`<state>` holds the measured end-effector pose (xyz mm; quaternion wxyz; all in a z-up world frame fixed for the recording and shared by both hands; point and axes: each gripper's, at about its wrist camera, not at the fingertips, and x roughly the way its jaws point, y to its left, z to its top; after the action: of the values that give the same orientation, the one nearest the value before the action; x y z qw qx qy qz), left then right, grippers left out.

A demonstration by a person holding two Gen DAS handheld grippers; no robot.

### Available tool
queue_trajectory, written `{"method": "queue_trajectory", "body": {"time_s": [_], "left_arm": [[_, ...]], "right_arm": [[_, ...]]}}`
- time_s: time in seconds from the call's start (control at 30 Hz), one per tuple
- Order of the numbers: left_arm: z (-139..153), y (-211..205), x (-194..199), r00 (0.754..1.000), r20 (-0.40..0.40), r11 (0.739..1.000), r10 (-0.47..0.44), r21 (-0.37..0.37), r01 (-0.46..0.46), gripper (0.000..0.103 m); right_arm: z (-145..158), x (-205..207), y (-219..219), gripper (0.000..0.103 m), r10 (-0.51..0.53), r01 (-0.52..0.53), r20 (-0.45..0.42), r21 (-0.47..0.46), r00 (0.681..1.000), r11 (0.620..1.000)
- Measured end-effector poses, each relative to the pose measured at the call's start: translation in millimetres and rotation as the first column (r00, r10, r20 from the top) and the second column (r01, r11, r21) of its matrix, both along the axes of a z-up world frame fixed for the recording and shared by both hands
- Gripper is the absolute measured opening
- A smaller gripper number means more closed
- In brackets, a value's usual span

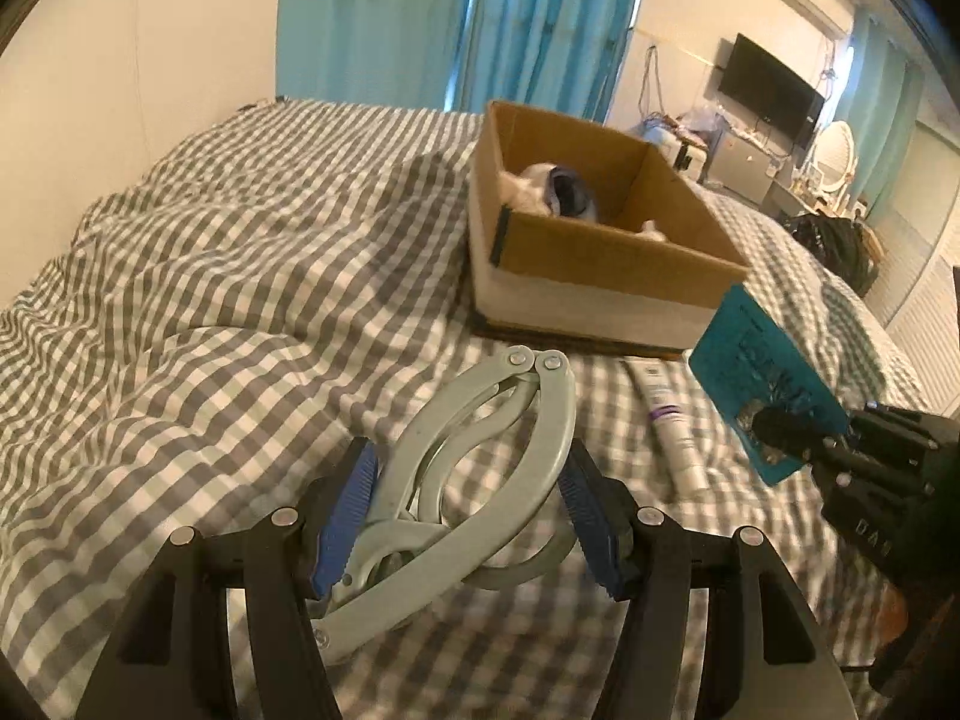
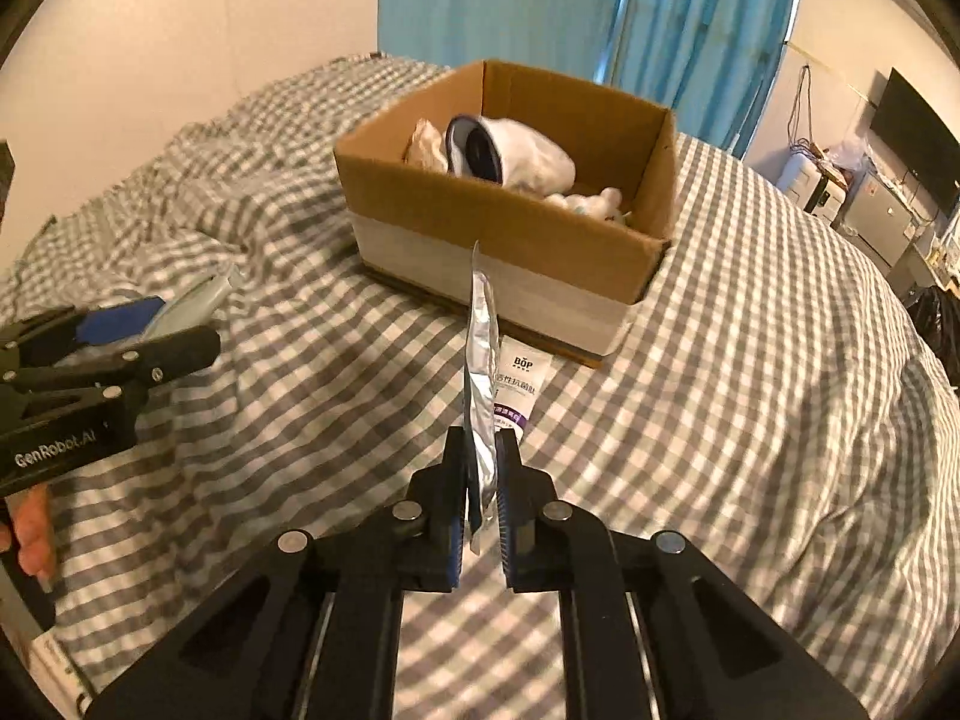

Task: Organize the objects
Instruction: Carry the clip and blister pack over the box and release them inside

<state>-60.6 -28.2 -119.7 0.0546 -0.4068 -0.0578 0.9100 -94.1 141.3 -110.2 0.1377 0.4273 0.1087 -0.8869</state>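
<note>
Left wrist view shows the left tool (image 1: 465, 516) clamping a pale-green hand gripper (image 1: 474, 468), while the right tool (image 2: 480, 516) pinches a foil sachet (image 2: 480, 360) edge-up, both apparently bound for the cardboard box (image 2: 510, 252) on the bed (image 2: 750, 390).

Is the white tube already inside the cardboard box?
No. The white tube lies on the checked bedcover, just in front of the cardboard box.

The bedspread (image 2: 750, 396) is soft checked cloth, rumpled. The box (image 2: 480, 210) is matt brown cardboard with a pale band of tape. The tool (image 1: 474, 480) looks like smooth grey plastic, perhaps painted metal. The packet (image 2: 480, 372) is shiny foil, teal-printed. The tube (image 2: 519, 384) is smooth white plastic.
</note>
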Motion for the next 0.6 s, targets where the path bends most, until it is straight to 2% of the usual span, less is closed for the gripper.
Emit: {"method": "queue_trajectory", "body": {"time_s": [0.23,0.4,0.6], "left_arm": [[27,16,14,0.999,-0.031,1.000,-0.020,0.023,0.021,0.064],[64,29,15,0.995,-0.092,0.999,-0.043,0.026,0.045,0.064],[120,37,-2,0.982,-0.182,0.999,-0.050,0.011,0.053,0.064]], "right_arm": [[47,21,24,0.009,-0.009,0.003,-0.075,-0.072,0.997,0.997],[78,30,34,0.009,-0.008,-0.002,-0.132,-0.076,0.991,0.997],[119,29,38,0.009,0.006,-0.027,-0.208,-0.097,0.978,0.995]]}}
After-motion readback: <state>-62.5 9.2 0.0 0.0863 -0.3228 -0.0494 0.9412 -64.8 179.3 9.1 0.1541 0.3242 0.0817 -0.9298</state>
